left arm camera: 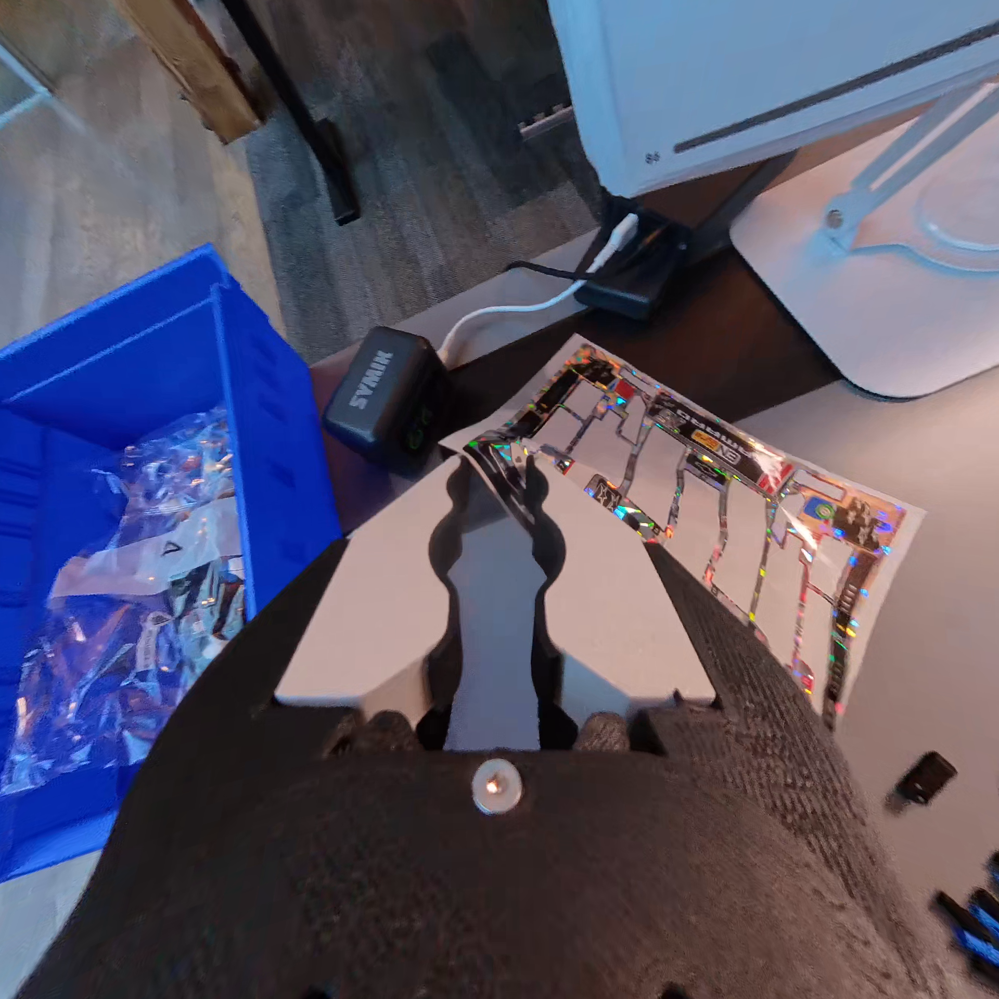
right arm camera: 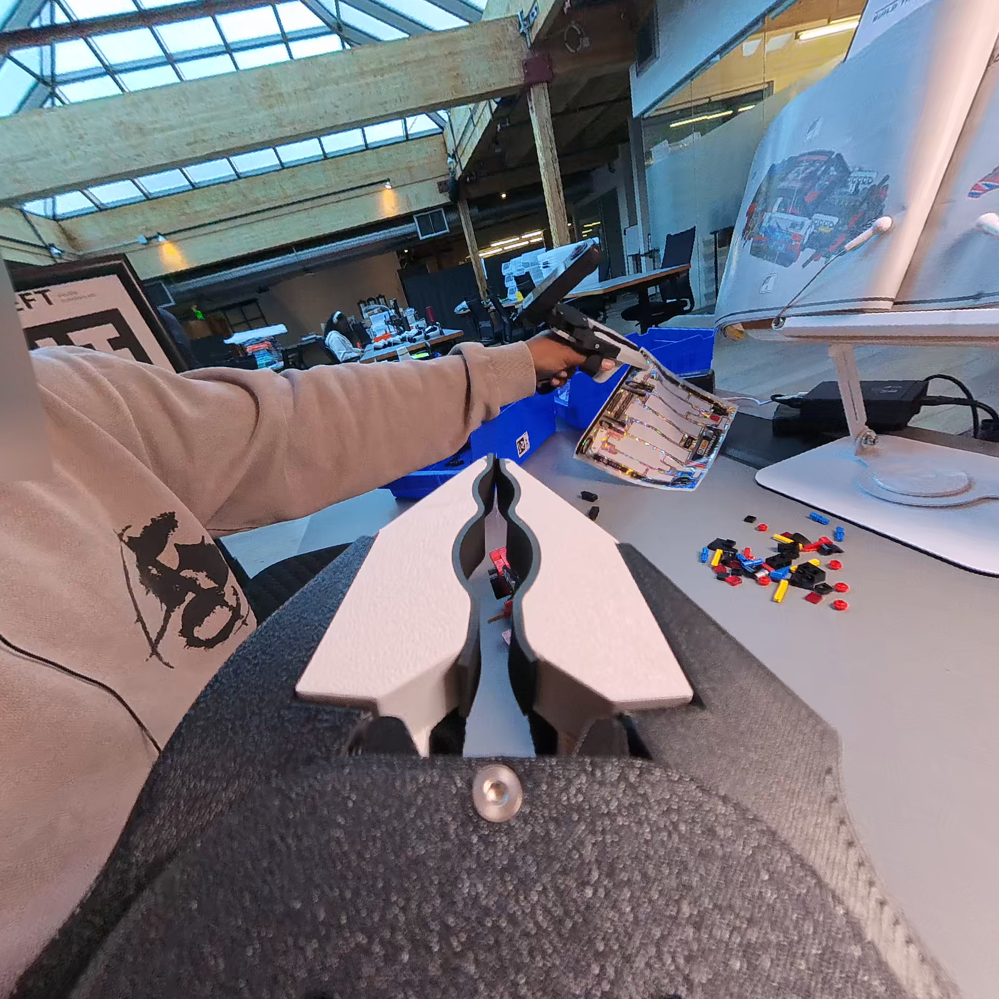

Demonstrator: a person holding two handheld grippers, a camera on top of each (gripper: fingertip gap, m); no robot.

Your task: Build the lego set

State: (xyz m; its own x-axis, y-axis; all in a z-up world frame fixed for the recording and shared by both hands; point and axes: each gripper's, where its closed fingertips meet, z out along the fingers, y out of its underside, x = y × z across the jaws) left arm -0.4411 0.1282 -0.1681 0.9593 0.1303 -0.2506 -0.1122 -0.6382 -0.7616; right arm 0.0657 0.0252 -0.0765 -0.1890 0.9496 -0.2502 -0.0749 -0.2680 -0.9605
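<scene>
1. Far left in the left wrist view sits a blue bin (left arm camera: 162, 432) with crinkly clear plastic bags (left arm camera: 135, 567) inside it
2. Just right of the bin a small black charger block (left arm camera: 384, 400) rests on the desk edge, with a white cable (left arm camera: 503, 313) coming out of it
3. The left gripper (left arm camera: 494, 459) pinches one corner of a shiny sticker sheet (left arm camera: 703, 530), its tips squeezed tight on the paper (in the right wrist view the sheet hangs in the air above the grey table (right arm camera: 811, 703))
4. The right gripper (right arm camera: 494, 465) has its tips pressed together, and a small red and black lego piece (right arm camera: 500, 573) shows in the round gap farther back between the fingers
5. To the right, a pile of loose lego bricks (right arm camera: 778, 562) in red, blue, yellow and black lies on the table
6. Farthest right stands a white stand (right arm camera: 892, 486) holding an open booklet (right arm camera: 821, 216)
</scene>
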